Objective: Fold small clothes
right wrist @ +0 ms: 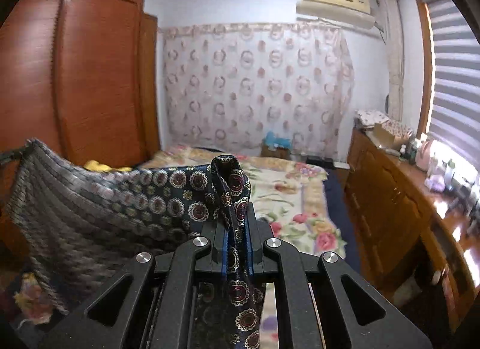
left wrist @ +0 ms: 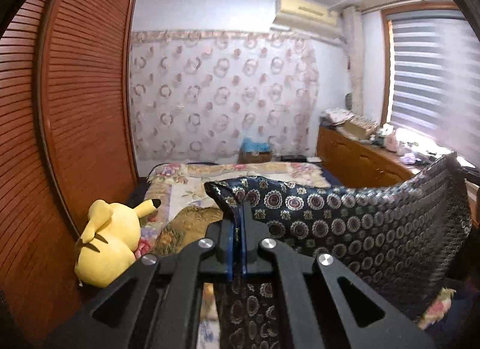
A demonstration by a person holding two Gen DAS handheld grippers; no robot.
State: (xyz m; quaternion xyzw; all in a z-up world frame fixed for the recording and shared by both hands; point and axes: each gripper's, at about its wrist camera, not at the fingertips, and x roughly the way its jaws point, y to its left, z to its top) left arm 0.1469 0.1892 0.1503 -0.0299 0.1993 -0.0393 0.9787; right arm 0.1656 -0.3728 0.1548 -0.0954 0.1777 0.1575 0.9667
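A dark navy cloth with round medallion print [left wrist: 345, 220] hangs stretched in the air between my two grippers, above the bed. My left gripper [left wrist: 239, 208] is shut on its left corner. The cloth runs off to the right, where the other gripper's tip [left wrist: 468, 170] holds its far corner. In the right wrist view my right gripper [right wrist: 237, 214] is shut on the right corner of the same cloth [right wrist: 120, 199], a loop of fabric poking up above the jaws. The cloth sags away to the left towards the other gripper.
A bed with a floral quilt [right wrist: 300, 193] lies below. A yellow plush toy [left wrist: 111, 238] lies at the bed's left edge, against a brown louvred wardrobe [left wrist: 75, 94]. A wooden dresser [right wrist: 390, 199] with clutter runs along the right under a blinded window.
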